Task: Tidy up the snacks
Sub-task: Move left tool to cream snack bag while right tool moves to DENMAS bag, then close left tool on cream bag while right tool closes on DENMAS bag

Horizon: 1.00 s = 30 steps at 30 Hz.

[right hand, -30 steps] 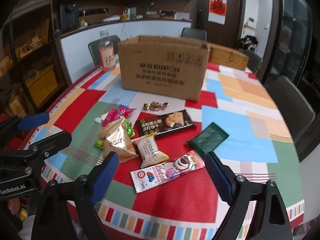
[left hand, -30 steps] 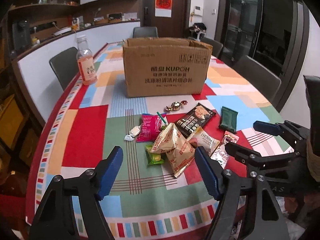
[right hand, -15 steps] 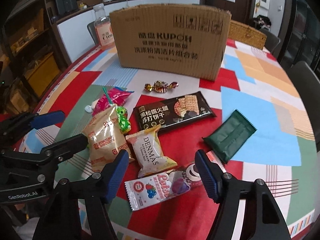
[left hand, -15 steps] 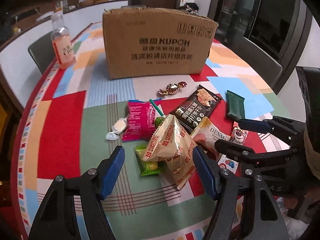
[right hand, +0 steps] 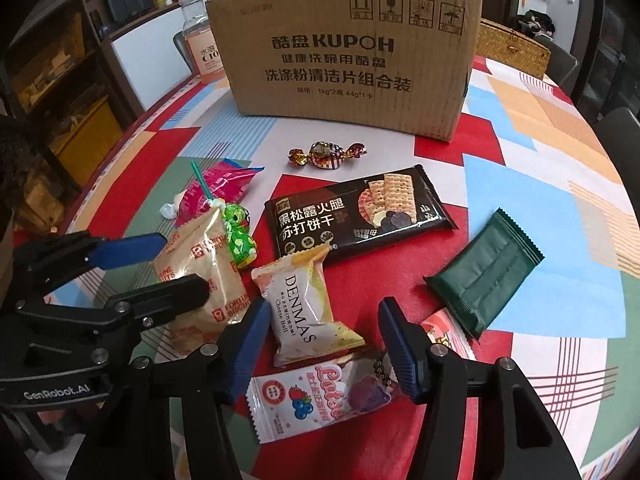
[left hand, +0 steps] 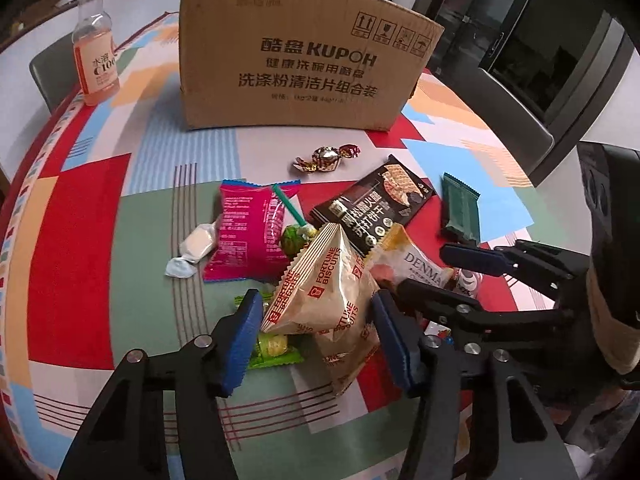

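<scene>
Snacks lie on a colourful tablecloth in front of a cardboard box (left hand: 304,60). My left gripper (left hand: 318,332) is low over two Fortune Biscuits bags (left hand: 324,292). Its jaws are closing, with the upper bag between the blue pads and no squeeze showing. My right gripper (right hand: 324,344) hangs over a white DENMAS bag (right hand: 304,304) that lies partly on a Lotso pack (right hand: 320,396). Its jaws are closing too, and a gap remains beside the bag. Each gripper shows in the other's view: the left gripper (right hand: 180,264) and the right gripper (left hand: 420,272).
A pink pack (left hand: 248,228), white candy (left hand: 196,244), green lollipop (right hand: 238,232), foil candy (right hand: 326,154), black cracker pack (right hand: 360,216) and dark green pack (right hand: 484,272) lie around. A small green pack (left hand: 276,348) sits under the biscuit bags. A bottle (left hand: 96,60) stands far left, a wicker basket (right hand: 512,52) behind the box.
Both grippers have come down and forward towards the snack pile, tilting more steeply. Both pairs of jaws have narrowed, the right one the most. The snacks have not moved.
</scene>
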### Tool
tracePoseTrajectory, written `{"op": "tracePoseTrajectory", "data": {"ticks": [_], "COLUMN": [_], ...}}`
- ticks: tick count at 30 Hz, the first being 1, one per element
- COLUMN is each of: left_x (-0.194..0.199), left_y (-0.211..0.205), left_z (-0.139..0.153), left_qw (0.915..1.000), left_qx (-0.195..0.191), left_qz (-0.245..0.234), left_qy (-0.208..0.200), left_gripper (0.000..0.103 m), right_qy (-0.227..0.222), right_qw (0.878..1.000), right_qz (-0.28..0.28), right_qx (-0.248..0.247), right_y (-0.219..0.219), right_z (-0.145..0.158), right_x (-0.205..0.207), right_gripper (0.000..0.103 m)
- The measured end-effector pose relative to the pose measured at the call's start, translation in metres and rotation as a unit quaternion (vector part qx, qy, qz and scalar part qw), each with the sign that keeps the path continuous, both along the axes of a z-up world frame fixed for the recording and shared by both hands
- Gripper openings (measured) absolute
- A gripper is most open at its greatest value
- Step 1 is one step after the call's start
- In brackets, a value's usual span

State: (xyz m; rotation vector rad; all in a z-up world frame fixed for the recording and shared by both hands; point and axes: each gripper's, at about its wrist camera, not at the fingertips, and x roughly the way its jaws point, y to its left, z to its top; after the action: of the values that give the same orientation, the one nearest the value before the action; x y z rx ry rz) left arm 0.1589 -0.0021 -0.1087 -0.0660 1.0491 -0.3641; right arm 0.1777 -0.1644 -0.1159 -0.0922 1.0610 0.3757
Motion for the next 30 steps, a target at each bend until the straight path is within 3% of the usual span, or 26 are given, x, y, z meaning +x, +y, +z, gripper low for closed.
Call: {"op": "tracePoseTrajectory", "data": {"ticks": [14, 17, 22, 27, 30], "left_x": [0.013, 0.015, 0.01, 0.003, 0.005], "left_y": [0.0, -0.001, -0.006, -0.012, -0.013], "left_z": [-0.015, -0.018, -0.013, -0.006, -0.01], "left_qw": [0.996, 0.9954, 0.9974, 0.9973, 0.9955], "left_qx": [-0.076, -0.078, -0.065, -0.07, -0.087], "left_qz": [-0.001, 0.007, 0.007, 0.007, 0.011], "left_qy": [0.047, 0.054, 0.032, 0.021, 0.035], "left_gripper": [0.05, 0.053, 0.042, 0.039, 0.038], "right_qy": [0.012, 0.01, 0.01, 0.01, 0.013], "right_qw": [1.0, 1.0, 1.0, 1.0, 0.999], "right_qz": [0.001, -0.003, -0.013, -0.017, -0.025], "right_qx": [0.004, 0.001, 0.01, 0.013, 0.016], "right_y": [-0.001, -0.003, -0.006, -0.008, -0.011], "right_z": [-0.011, -0.011, -0.012, -0.01, -0.011], "right_x": [0.014, 0.014, 0.014, 0.01, 0.008], "right_gripper": [0.045, 0.041, 0.04, 0.04, 0.04]}}
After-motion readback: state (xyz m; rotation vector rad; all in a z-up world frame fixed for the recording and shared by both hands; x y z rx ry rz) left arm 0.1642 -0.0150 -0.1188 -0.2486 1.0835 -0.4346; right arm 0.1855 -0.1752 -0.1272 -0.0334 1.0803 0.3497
